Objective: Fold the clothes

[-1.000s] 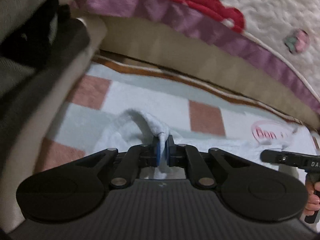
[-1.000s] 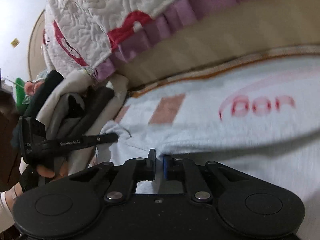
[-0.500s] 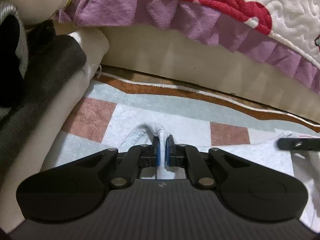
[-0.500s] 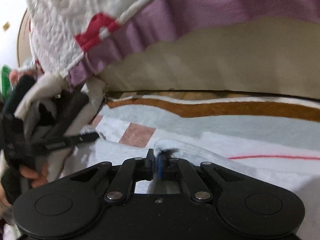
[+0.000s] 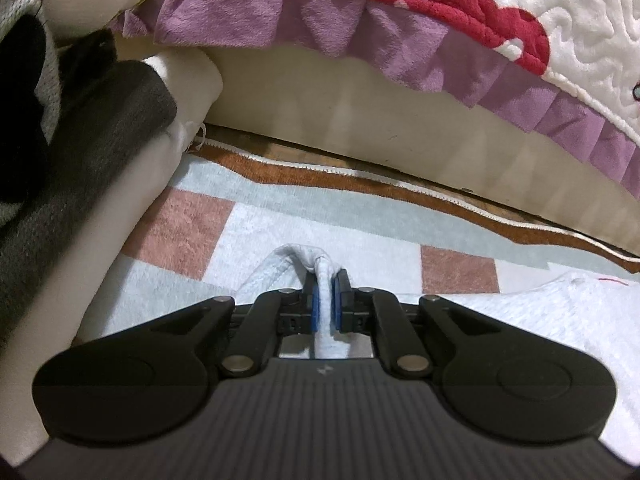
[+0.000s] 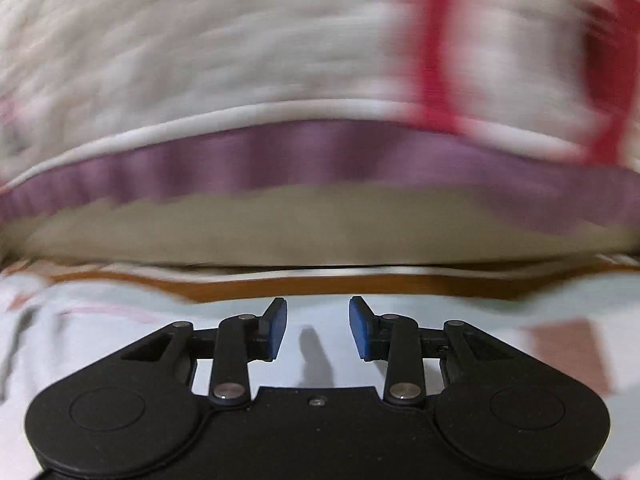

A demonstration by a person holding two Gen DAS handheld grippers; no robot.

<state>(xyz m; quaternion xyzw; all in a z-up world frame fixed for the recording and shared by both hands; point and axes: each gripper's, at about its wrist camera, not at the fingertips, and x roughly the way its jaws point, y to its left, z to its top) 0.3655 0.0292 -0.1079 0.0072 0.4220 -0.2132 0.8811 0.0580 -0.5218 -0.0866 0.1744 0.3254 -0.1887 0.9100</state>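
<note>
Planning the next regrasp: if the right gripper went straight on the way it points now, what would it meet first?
Probably the rug: the right gripper, jaws just opened and empty, points down at pale cloth short of the brown border. The bed base lies beyond. The picture is blurred, so depth is uncertain.

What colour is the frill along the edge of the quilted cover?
Purple; the frill shows sharpest in the left wrist view, below the white quilted cover.

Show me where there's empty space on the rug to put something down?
The checked rug lies bare between the pink squares, the brown border and the bed base. Crowded: stacked clothes at left, white garment at right, pinched by the left hand-held gripper.
</note>
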